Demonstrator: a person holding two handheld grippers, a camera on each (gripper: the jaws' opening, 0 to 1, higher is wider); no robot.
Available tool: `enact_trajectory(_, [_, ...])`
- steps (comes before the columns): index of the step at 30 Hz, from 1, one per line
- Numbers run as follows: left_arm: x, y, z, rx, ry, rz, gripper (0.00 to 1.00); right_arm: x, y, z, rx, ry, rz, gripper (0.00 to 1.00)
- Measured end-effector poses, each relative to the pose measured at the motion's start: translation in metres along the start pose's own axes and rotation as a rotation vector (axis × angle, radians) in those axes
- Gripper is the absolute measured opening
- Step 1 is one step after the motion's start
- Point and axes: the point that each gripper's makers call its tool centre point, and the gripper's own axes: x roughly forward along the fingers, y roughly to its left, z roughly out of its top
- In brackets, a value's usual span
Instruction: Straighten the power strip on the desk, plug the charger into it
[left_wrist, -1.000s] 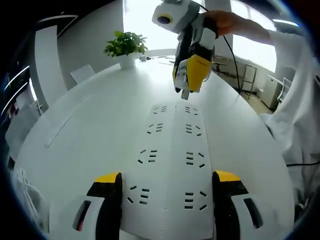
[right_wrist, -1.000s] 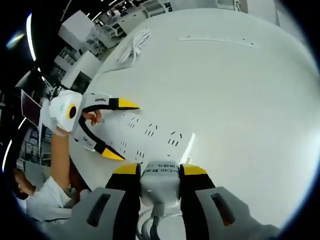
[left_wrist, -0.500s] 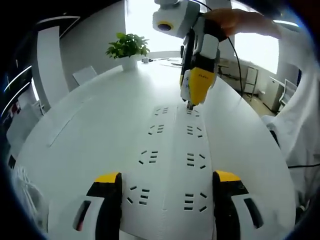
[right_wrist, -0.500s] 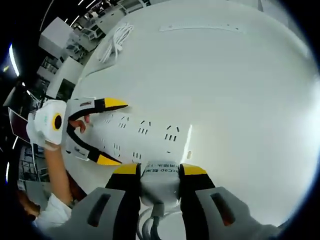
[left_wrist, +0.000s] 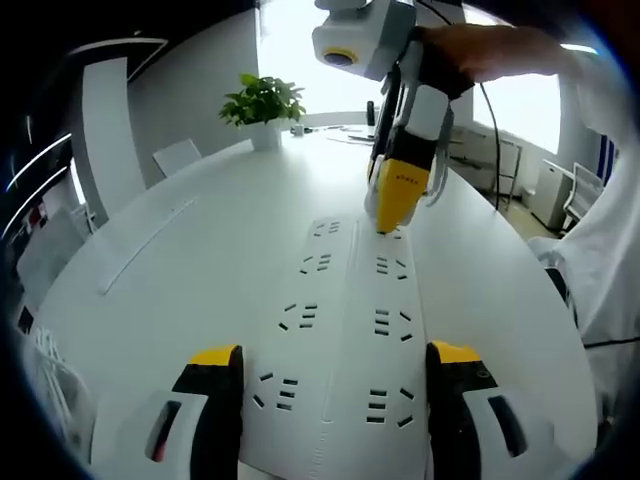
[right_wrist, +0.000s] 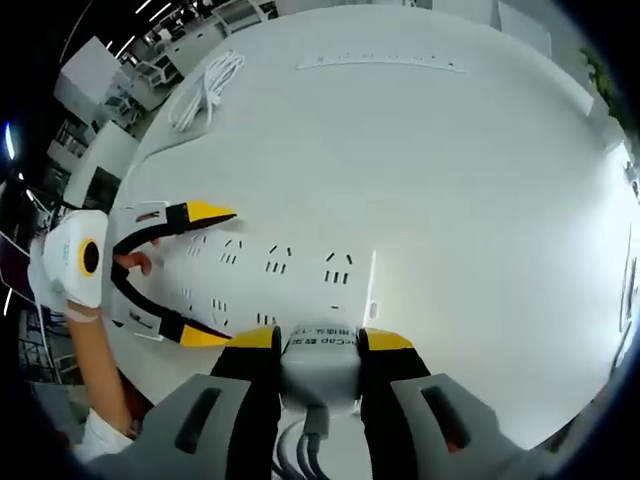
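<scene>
White and round, the worktop (left_wrist: 180, 260) carries the flat white power strip (left_wrist: 345, 330), lying straight between my spread left claw (left_wrist: 330, 375). My right claw (right_wrist: 320, 345) pinches the white charger (right_wrist: 320, 362) over its far sockets; plugging remains.

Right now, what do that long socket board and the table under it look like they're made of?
The power strip looks like moulded white plastic, matte, with crisp cut socket slots. The desk seems a smooth white laminate or painted top, though its faint sheen leaves that open. The charger looks like pale grey plastic.
</scene>
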Motion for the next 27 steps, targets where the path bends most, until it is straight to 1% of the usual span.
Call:
enact_trajectory(1, [0.000,0.000,0.000,0.001,-0.002,0.000,0.75,0.001,-0.001,0.000,-0.014,0.014,-0.012,0.29])
enact_trajectory(5, [0.000,0.000,0.000,-0.001,0.002,0.002,0.75,0.002,-0.001,0.000,-0.021,0.014,-0.037,0.29])
enact_trajectory(6, [0.000,0.000,0.000,-0.001,0.001,0.002,0.75,0.004,-0.004,0.000,-0.048,0.018,-0.062,0.29])
enact_trajectory(7, [0.000,0.000,0.001,0.000,-0.001,0.002,0.75,0.005,-0.002,-0.002,-0.037,0.034,-0.052,0.29])
enact_trajectory(10, [0.000,0.001,0.001,-0.001,-0.005,0.004,0.75,0.003,-0.002,0.000,-0.045,0.028,-0.072,0.29])
enact_trajectory(14, [0.001,0.000,0.002,-0.001,-0.001,0.004,0.75,0.004,-0.002,0.001,-0.084,0.015,-0.109,0.29])
enact_trajectory(21, [0.003,0.001,0.004,0.004,-0.001,0.004,0.75,0.005,-0.004,0.006,-0.077,0.000,-0.137,0.29])
enact_trajectory(25, [0.003,0.002,0.004,0.003,0.000,0.010,0.75,0.006,-0.007,0.009,-0.064,-0.020,-0.146,0.28])
enact_trajectory(27, [0.003,0.002,0.005,0.003,-0.003,0.012,0.75,0.006,-0.006,0.009,-0.090,-0.027,-0.154,0.29])
